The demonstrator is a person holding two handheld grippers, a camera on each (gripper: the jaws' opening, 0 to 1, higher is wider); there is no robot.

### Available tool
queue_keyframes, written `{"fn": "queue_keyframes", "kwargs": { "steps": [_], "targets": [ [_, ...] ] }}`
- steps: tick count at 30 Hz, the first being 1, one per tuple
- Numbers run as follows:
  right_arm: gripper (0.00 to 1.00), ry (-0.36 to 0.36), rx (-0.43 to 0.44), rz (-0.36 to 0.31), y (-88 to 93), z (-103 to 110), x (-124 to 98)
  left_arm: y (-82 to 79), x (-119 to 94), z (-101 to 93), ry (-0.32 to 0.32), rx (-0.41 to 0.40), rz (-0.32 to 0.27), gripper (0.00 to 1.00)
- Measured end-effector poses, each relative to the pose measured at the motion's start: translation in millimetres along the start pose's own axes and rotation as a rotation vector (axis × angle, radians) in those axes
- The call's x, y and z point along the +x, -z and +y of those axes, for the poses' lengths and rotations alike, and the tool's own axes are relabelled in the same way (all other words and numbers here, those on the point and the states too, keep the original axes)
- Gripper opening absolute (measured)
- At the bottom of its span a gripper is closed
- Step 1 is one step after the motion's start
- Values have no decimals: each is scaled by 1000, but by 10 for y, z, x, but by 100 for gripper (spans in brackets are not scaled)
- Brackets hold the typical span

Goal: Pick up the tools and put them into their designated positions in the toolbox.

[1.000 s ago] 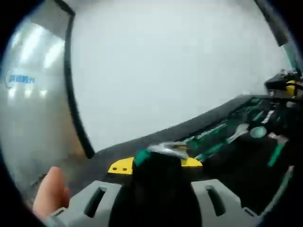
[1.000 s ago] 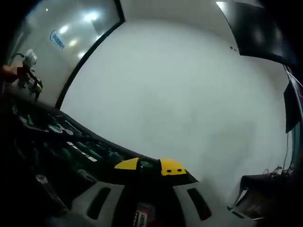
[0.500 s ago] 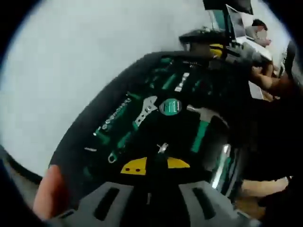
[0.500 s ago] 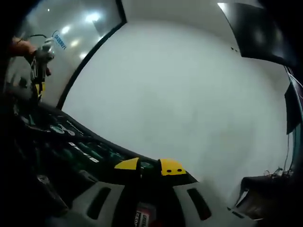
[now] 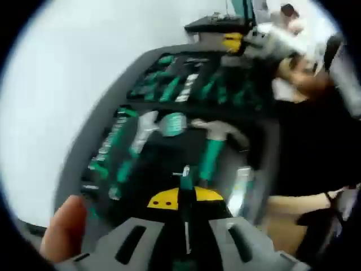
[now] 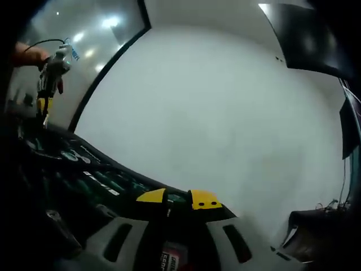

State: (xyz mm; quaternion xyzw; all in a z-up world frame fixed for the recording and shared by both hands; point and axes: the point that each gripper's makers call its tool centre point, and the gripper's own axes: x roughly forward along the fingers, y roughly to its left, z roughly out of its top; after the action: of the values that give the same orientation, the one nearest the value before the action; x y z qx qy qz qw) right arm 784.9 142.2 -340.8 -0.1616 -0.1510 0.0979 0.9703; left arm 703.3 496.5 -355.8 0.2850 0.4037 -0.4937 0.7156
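An open black toolbox (image 5: pixel 84 132) lies below my left gripper (image 5: pixel 186 197). Seated in it are green-handled tools, a hammer (image 5: pixel 213 141), an adjustable wrench (image 5: pixel 140 131) and a round tape measure (image 5: pixel 174 123). The left jaws are shut on a slim green-handled tool (image 5: pixel 185 176) whose metal tip points at the tray beside the hammer handle. My right gripper (image 6: pixel 177 199) hovers at the box's edge, its yellow-tipped jaws shut on a dark tool with a red and white label (image 6: pixel 169 258). The toolbox (image 6: pixel 84 175) runs along the left of the right gripper view.
A person in dark clothing (image 5: pixel 307 141) stands to the right of the box, holding the right gripper (image 5: pixel 265 42). A thumb (image 5: pixel 65 228) shows at the lower left. The left gripper (image 6: pixel 48 84) hangs at the box's far end. Pale wall behind.
The left gripper view swung from the wall down onto the toolbox and came closer, the slim tool still gripped. The right gripper stayed put.
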Motion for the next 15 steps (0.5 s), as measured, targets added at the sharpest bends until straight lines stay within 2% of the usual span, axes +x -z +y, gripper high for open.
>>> {"fn": "queue_keyframes", "kwargs": {
  "steps": [1, 2, 3, 4, 5, 6, 8, 9, 10, 12, 13, 14, 15],
  "targets": [
    [13, -1, 1, -1, -2, 1, 0, -12, 22, -48, 82, -23, 6, 3],
    [13, -2, 1, -2, -3, 4, -1, -19, 52, -57, 128, -63, -1, 3],
    [13, -3, -1, -1, -3, 7, -1, -21, 148, -81, 215, -86, -22, 3],
    [13, -3, -4, -1, 0, 10, 4, 10, 205, -24, 228, -80, -2, 3],
    [13, -3, -5, -3, 0, 9, 6, 40, 273, 86, 211, -116, 19, 4],
    [13, -2, -5, -3, 0, 9, 7, 94, 403, 349, 126, -138, 21, 5],
    [13, -1, -6, 1, 8, 6, 6, 92, 478, 601, 7, -93, -14, 12],
    [13, -1, -9, 5, 14, 6, 6, 57, 485, 637, -18, -82, -53, 11],
    [13, -1, -9, 6, 15, 7, 6, 27, 499, 748, -87, -72, -110, 10],
    [13, -5, -15, 10, 20, 18, 7, 139, 444, 834, -204, -110, -109, 11],
    [13, -8, -19, 10, 19, 26, 8, 167, 401, 858, -241, -114, -129, 11],
    [13, -8, -21, 9, 16, 30, 7, 173, 341, 880, -294, -135, -174, 11],
    [13, -8, -23, 8, 13, 34, 7, 184, 257, 934, -374, -177, -224, 11]
  ]
}}
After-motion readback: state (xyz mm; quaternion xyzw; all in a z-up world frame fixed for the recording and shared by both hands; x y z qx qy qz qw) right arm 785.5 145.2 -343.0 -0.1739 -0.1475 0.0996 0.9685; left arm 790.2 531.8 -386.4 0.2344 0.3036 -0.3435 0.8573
